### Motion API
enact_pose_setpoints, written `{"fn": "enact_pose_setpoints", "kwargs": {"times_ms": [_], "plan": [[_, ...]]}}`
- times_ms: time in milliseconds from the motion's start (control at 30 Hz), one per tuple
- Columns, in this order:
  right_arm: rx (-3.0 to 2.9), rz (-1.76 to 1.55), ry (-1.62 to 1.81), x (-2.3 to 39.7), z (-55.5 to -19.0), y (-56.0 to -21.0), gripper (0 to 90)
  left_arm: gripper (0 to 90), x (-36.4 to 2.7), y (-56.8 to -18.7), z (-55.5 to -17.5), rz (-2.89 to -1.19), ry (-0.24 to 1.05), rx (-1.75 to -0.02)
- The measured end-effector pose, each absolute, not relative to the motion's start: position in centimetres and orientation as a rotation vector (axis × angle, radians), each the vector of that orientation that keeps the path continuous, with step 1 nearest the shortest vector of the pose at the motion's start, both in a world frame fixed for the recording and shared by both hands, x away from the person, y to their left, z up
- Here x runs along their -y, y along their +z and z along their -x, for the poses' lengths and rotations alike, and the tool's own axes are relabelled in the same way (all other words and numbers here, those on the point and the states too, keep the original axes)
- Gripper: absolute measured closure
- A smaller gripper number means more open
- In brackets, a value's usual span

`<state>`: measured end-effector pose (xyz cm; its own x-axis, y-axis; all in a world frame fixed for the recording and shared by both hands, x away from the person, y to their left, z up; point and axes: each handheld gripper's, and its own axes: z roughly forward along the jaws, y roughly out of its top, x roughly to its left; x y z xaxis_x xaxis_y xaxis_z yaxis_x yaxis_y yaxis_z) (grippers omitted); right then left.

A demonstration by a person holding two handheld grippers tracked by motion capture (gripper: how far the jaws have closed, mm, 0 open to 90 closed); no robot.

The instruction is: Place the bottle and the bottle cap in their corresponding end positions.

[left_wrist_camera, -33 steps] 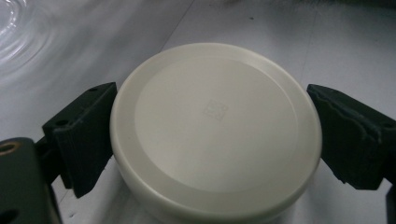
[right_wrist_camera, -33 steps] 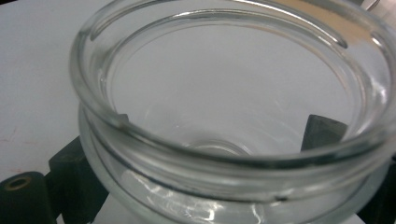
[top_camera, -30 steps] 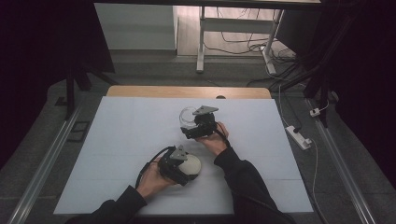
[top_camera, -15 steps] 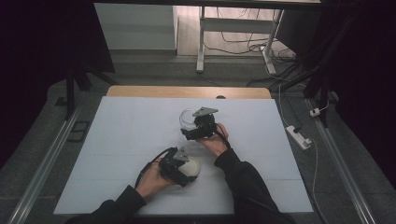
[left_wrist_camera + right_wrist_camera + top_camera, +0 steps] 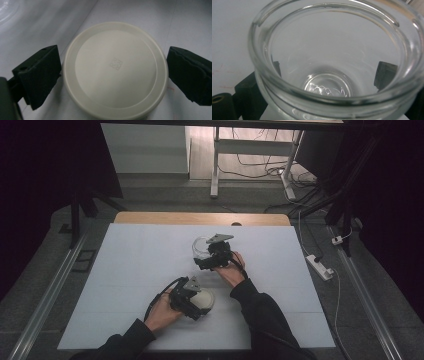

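The right claw (image 5: 209,254) grasps the glass jar (image 5: 332,62) by its slick, breakable wall; the left claw (image 5: 112,75), released, straddles the light, stiff cream lid (image 5: 113,68), best pinched at its rim.

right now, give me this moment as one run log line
left gripper: open, fingers either side of cream lid on table | right gripper: fingers around clear glass jar, grip unclear | lid off jar

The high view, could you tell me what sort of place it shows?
Probably a lab or recording workspace: a table under a plain white sheet, loose cables on the floor behind it, and a power strip lying beside it.
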<state>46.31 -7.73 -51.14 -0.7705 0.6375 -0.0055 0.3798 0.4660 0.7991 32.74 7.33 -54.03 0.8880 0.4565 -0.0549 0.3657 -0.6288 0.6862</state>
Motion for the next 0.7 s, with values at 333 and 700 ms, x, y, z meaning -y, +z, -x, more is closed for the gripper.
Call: {"fn": "enact_pose_setpoints", "kwargs": {"times_ms": [333, 700], "plan": [[-2.424, -0.891, 1.187, 8.1, -45.6, -50.6, 0.0, 0.0, -8.1, -53.0, -32.1, -2.273, 0.158, -0.610], [-2.429, -0.899, 1.167, 8.5, -44.8, -50.7, 0.0, 0.0, -10.1, -52.2, -31.6, -2.215, 0.077, -0.652]]}}
